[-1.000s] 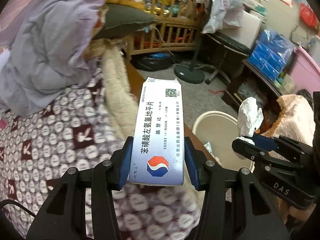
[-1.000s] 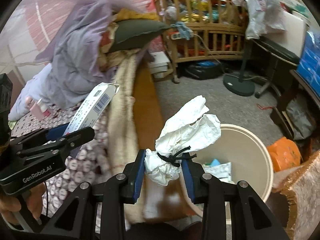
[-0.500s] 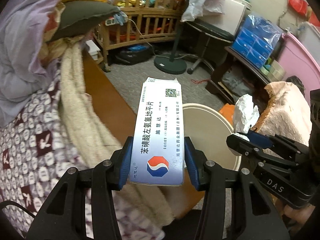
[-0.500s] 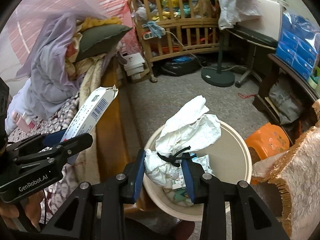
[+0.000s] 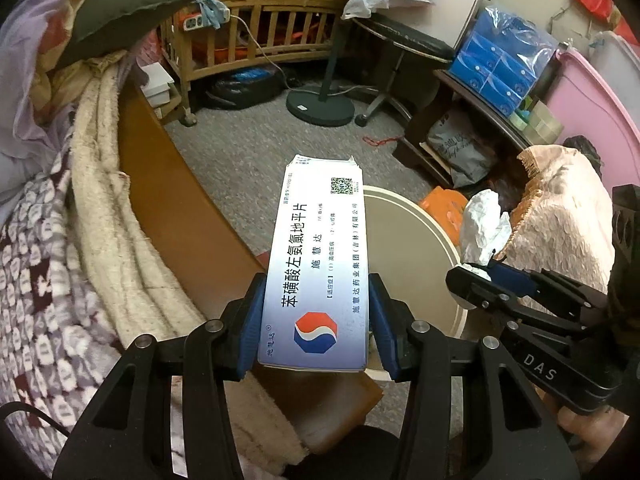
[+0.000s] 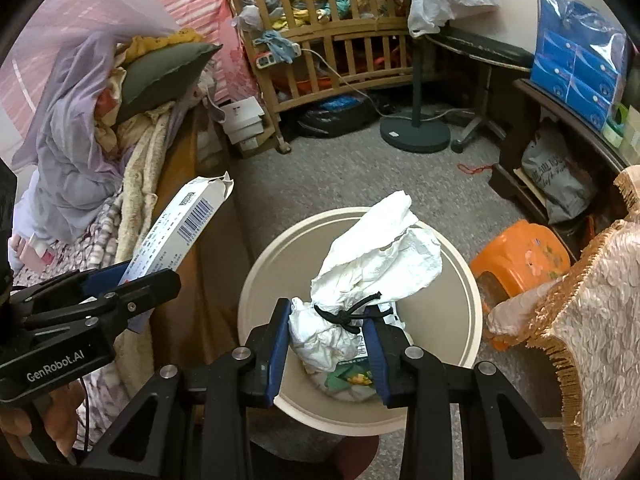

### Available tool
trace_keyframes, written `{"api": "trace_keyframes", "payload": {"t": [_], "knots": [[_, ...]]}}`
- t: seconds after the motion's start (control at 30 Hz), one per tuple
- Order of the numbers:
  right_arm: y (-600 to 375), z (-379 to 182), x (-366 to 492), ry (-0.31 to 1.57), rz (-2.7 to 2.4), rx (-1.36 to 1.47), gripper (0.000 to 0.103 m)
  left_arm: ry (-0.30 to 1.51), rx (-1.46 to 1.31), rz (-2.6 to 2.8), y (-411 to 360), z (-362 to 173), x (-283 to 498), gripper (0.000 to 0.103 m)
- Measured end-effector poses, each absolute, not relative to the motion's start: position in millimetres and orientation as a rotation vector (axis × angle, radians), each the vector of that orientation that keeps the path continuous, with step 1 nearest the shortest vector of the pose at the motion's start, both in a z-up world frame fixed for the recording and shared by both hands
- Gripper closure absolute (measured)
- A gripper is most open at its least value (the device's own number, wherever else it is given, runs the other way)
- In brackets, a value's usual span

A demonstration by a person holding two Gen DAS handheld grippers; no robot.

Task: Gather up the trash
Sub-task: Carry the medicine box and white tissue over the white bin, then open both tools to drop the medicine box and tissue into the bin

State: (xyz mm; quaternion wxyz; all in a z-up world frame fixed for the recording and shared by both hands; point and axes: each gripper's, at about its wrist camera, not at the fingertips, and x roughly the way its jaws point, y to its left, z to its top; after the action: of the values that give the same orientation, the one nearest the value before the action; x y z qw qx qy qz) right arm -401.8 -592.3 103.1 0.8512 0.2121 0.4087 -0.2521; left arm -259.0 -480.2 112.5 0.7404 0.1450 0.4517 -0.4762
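Observation:
My left gripper (image 5: 316, 320) is shut on a white medicine box (image 5: 320, 264) with Chinese print and a red-blue logo; it also shows in the right wrist view (image 6: 180, 228), held over the bed edge left of the bin. My right gripper (image 6: 326, 340) is shut on a crumpled white tissue wad (image 6: 372, 268) with a black hair tie around it, held above the round beige trash bin (image 6: 468, 296). The bin (image 5: 424, 240) holds some wrappers. In the left wrist view the tissue (image 5: 484, 228) and right gripper (image 5: 476, 276) sit to the right.
A bed with a cream blanket (image 5: 116, 200) and wooden side board (image 5: 168, 200) lies left. An orange stool (image 6: 524, 256) stands right of the bin. A padded chair arm (image 6: 592, 320) is at right. A wooden crib (image 6: 332, 40) and fan base (image 6: 416, 132) stand behind.
Both grippers have moved from over the bed toward the floor. The bin now lies directly under the tissue, and the medicine box is near the bin's left rim.

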Motion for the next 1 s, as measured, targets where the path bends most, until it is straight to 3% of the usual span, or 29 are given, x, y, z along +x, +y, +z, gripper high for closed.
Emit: {"api": "trace_keyframes", "payload": {"t": [1.0], "knots": [[-611.7, 80.3, -408.0, 0.897, -0.554, 0.497, 0.069, 1.036, 0.323, -1.060, -504.5, 99.3, -259.3, 0.056]]}}
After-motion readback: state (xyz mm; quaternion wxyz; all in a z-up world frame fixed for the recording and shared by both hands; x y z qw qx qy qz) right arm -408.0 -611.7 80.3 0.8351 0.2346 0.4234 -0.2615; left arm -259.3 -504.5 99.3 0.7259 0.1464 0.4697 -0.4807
